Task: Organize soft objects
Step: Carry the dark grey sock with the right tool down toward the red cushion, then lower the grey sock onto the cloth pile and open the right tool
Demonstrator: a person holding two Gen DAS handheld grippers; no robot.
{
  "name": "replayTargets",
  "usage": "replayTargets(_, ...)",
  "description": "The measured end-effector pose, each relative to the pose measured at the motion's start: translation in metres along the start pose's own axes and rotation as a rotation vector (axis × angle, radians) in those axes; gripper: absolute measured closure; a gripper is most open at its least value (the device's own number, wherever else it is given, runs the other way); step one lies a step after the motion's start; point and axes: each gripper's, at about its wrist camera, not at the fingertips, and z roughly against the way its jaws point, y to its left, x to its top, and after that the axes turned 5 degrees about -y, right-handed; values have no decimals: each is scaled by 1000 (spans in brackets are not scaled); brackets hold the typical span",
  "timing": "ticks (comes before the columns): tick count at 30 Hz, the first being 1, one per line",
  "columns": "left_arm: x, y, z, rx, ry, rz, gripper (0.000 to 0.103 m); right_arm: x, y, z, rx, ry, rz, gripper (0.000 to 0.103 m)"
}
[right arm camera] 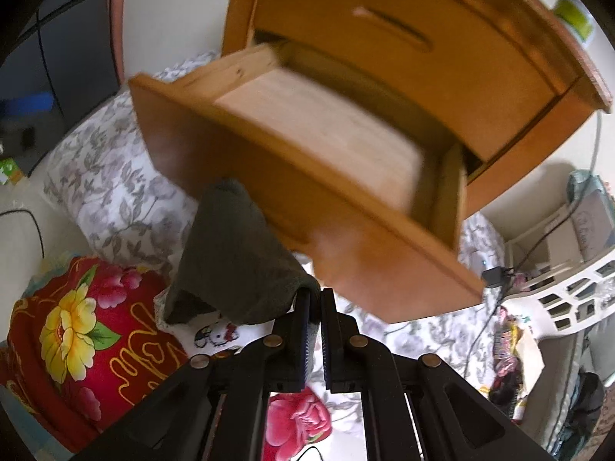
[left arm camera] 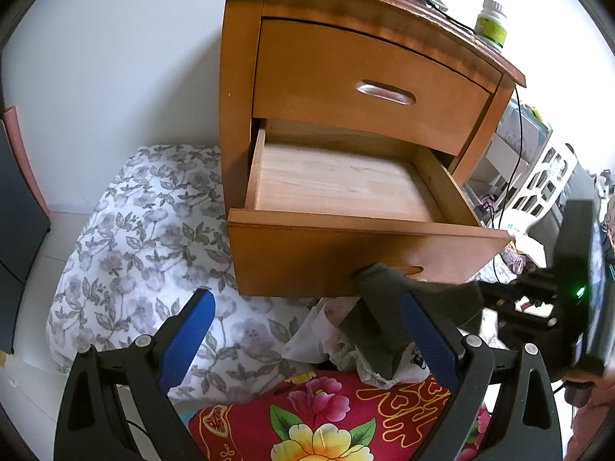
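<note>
From the left wrist, the left gripper (left arm camera: 307,330) with blue-padded fingers stands wide open and holds nothing, poised over the heap of soft things on the floor. The dark olive-green knitted cloth (left arm camera: 378,307) hangs just in front of the pulled-out lower drawer of pale wood (left arm camera: 338,188), which looks empty. A white-capped bottle with a green label (left arm camera: 491,25) stands on the orange-brown wooden bedside cabinet (left arm camera: 246,77); its print is too small to read. The red quilted cover with yellow flowers (left arm camera: 326,415) carries gold ornamental characters that cannot be made out.

From the right wrist, the right gripper (right arm camera: 315,296) is pinched shut on one edge of the dark olive-green knitted cloth (right arm camera: 234,253), the rest drooping to the left below the drawer front (right arm camera: 384,269). With so little fabric caught, the cloth may slip free, or its hanging end may snag on the drawer front and drape outside instead of landing inside. A white cloth with a small cartoon figure (right arm camera: 215,336) lies beneath; no lettering shows on it
</note>
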Motion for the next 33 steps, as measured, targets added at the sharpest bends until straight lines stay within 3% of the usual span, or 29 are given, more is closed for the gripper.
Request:
replayTargets(9,-2,0,-4,2,14,-4,5,-14,13,-29,51,67,-9,97)
replayTargets(15,-2,-2,-3,5,11,-4,5,-12,6,-19,80,51,-48,95)
replayTargets(17,-1,-3,-3,7,10,-9,5,-11,3,-15,93,50,-68,91)
replayTargets(20,0,-4,0,8,6,-17,5,-10,2,-9,108,44,-83,72)
replayTargets(21,1,-5,1,9,5,-19,5,-10,2,-5,111,38,-88,68)
replayTargets(31,11,-18,11,14,-31,-54,5,-2,-24,55,107,-114,-224,68)
replayTargets(33,14,-21,13,13,-38,-61,5,0,-32,71,105,-161,-278,62)
